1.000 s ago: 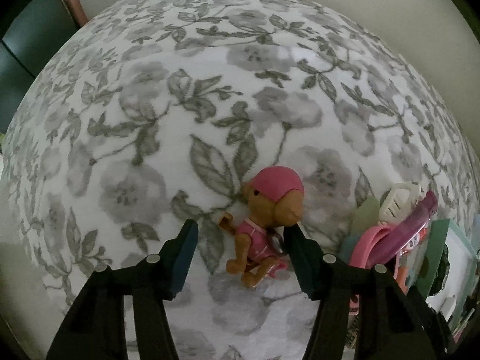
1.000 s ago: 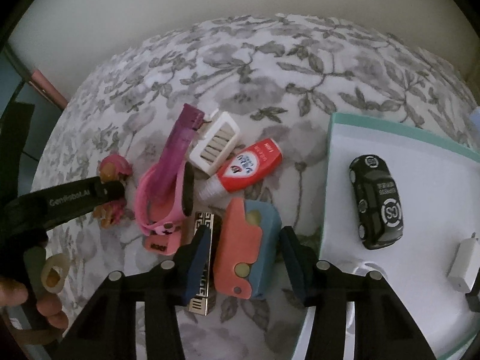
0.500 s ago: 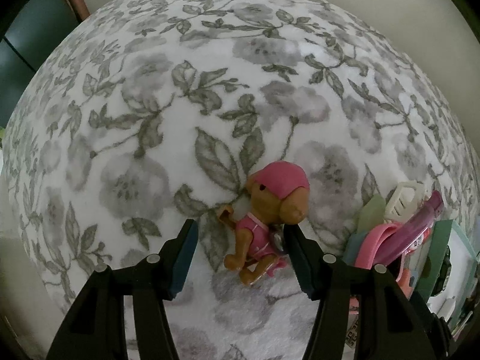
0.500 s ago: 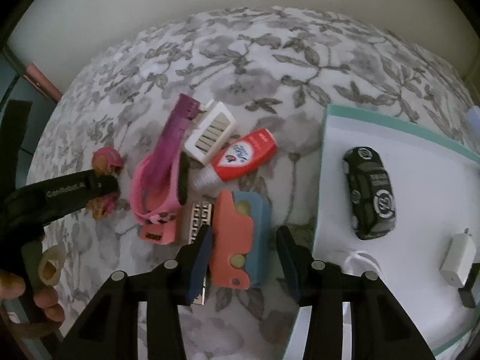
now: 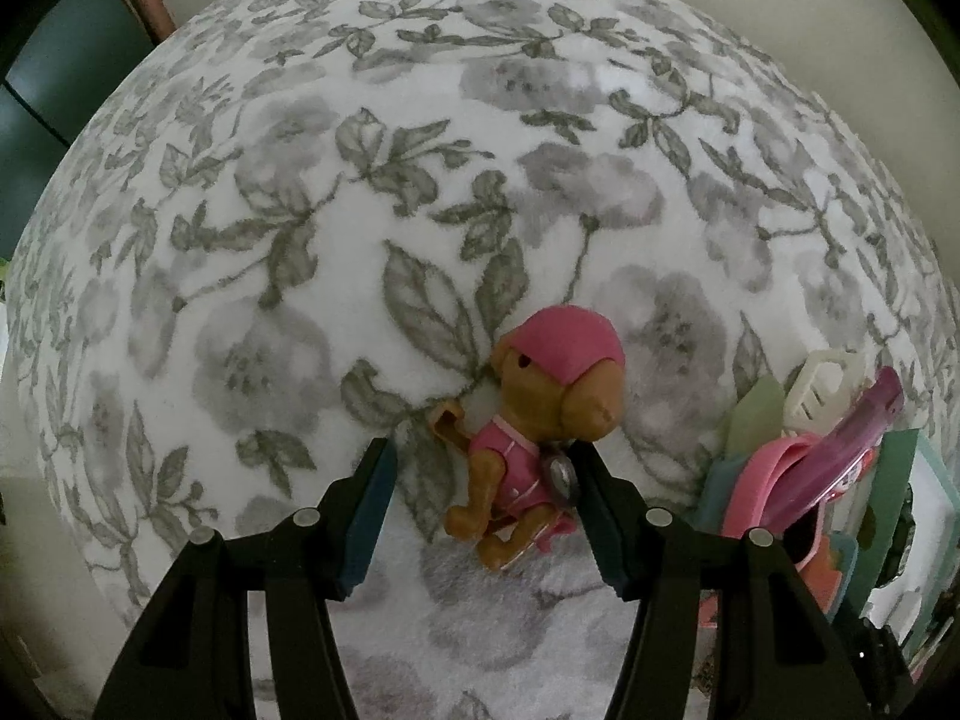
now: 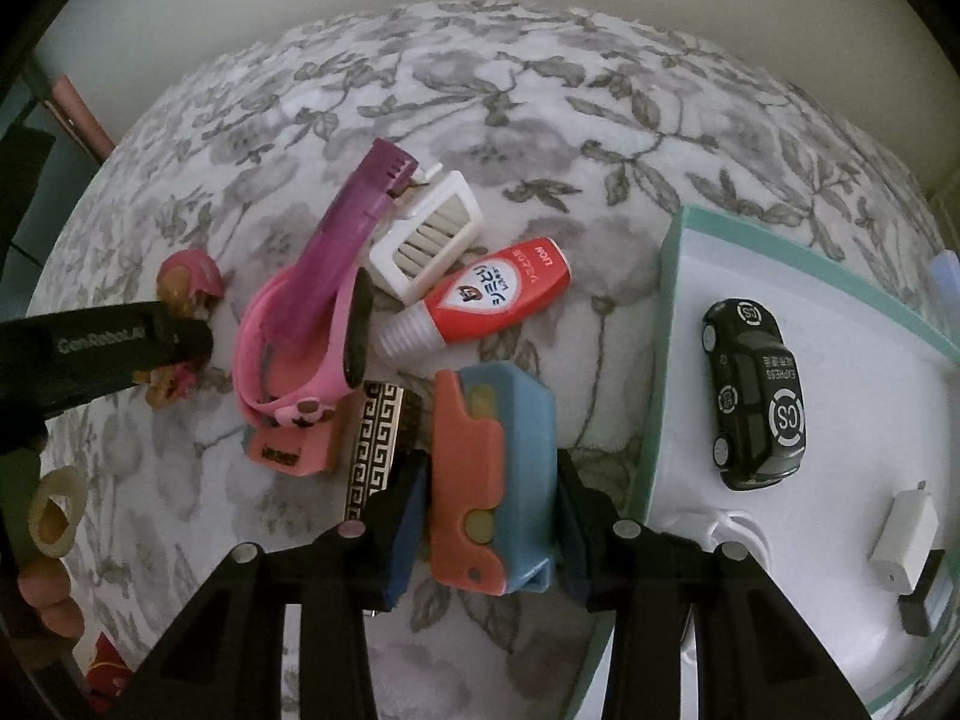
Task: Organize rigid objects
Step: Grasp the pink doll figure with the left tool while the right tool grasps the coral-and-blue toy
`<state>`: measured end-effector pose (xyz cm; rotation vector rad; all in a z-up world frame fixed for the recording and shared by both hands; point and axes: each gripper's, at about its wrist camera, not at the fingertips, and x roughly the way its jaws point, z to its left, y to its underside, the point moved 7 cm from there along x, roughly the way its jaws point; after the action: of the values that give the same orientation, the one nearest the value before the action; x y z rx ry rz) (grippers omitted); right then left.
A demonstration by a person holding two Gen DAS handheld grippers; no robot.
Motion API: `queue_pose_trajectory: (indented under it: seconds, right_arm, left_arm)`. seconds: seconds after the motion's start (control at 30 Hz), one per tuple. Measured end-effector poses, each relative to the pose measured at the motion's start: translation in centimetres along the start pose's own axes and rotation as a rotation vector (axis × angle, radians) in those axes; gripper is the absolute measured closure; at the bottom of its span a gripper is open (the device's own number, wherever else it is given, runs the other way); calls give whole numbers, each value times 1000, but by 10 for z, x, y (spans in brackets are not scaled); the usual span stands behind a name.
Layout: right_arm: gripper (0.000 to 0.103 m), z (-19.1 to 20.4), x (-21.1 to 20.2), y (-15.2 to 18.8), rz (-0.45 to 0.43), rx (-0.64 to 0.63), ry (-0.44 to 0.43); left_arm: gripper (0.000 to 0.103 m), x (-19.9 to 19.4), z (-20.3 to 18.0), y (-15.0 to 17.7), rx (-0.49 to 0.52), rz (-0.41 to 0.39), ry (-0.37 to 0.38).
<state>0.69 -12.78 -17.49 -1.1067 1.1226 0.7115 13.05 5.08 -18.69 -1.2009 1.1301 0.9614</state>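
My left gripper [image 5: 483, 507] is spread around the puppy figure [image 5: 534, 426] on the floral cloth [image 5: 300, 210], right finger touching it. Right gripper [image 6: 492, 516] brackets the orange-blue case [image 6: 489, 474], jaws apart, beside the tray [image 6: 666, 324].

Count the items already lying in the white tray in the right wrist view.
2 clearly: a black toy car lies near the middle of the white tray, and a white charger plug sits nearer the camera. A small dark piece beside the plug may be part of it; more may be hidden off-frame.
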Motion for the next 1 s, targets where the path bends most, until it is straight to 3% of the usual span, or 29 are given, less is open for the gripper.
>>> queue_pose_trajectory:
  seconds: [0.13,0.23,0.27,0.7,1.0]
  right_arm:
    - [61,6,1,4,-8,-37,30]
    - [61,11,1,6,-15,-43,37]
    - [61,12,1,6,-18,-48,41]
    - [61,15,-1,10,-37,-71,55]
    - [61,7,-11,5,-43,-50,9]
  left_arm:
    - [44,3,-6,1,14,-7,-7]
    - [61,2,-13,1,32,-19,0]
    - [61,1,-16,1,42,-22,1]
    - [61,-4,-26,0,75,-26,-17]
    - [61,-31,-30,-7,67,-66,35]
